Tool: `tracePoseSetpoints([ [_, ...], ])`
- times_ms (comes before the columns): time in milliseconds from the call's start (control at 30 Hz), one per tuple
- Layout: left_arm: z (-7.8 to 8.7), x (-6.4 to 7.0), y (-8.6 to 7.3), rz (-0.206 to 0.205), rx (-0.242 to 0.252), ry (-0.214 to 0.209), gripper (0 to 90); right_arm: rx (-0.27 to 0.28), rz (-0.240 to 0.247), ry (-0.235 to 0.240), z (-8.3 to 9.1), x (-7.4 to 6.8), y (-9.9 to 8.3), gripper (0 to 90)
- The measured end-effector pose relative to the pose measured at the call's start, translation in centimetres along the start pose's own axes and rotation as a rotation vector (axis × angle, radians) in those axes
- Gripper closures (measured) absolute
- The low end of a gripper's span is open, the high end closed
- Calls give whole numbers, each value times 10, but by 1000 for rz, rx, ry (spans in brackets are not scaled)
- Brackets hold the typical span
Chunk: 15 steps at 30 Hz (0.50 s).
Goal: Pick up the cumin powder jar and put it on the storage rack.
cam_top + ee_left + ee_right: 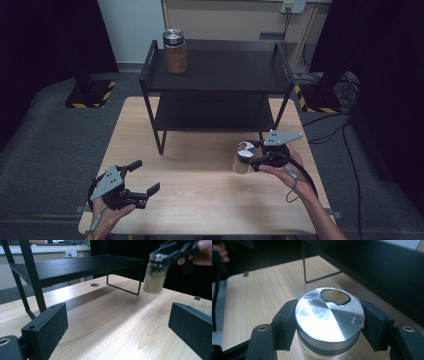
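A light wooden table (200,190) carries a black two-tier metal shelf (220,75) at its far side, with a brown-filled glass jar (175,51) standing on the left of the top tier. At the near right, the right gripper (248,159) pinches the metal lid of a pale-filled glass jar (244,158) between its jaws, just in front of the shelf's right leg. At the near left, the left gripper (144,176) rests over the table with jaws spread wide and nothing between them.

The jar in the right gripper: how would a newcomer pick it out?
Find the black shelf on the wooden table; in front of its right leg, the right gripper clamps a jar by its silver lid. Its contents are pale, unlike the brown-filled jar on the top shelf.
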<state>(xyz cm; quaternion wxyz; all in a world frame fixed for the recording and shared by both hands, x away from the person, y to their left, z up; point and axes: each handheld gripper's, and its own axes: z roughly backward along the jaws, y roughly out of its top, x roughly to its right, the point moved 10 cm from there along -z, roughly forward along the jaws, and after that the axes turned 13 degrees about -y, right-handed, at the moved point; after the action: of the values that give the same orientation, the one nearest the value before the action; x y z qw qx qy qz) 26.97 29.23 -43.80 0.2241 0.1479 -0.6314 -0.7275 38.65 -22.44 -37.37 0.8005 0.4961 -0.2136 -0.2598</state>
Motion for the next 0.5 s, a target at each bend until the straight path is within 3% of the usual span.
tracePoseSetpoints([
  [500, 3, 1, 0, 8, 9, 22, 3, 10, 76, 80, 22, 9, 65, 355],
])
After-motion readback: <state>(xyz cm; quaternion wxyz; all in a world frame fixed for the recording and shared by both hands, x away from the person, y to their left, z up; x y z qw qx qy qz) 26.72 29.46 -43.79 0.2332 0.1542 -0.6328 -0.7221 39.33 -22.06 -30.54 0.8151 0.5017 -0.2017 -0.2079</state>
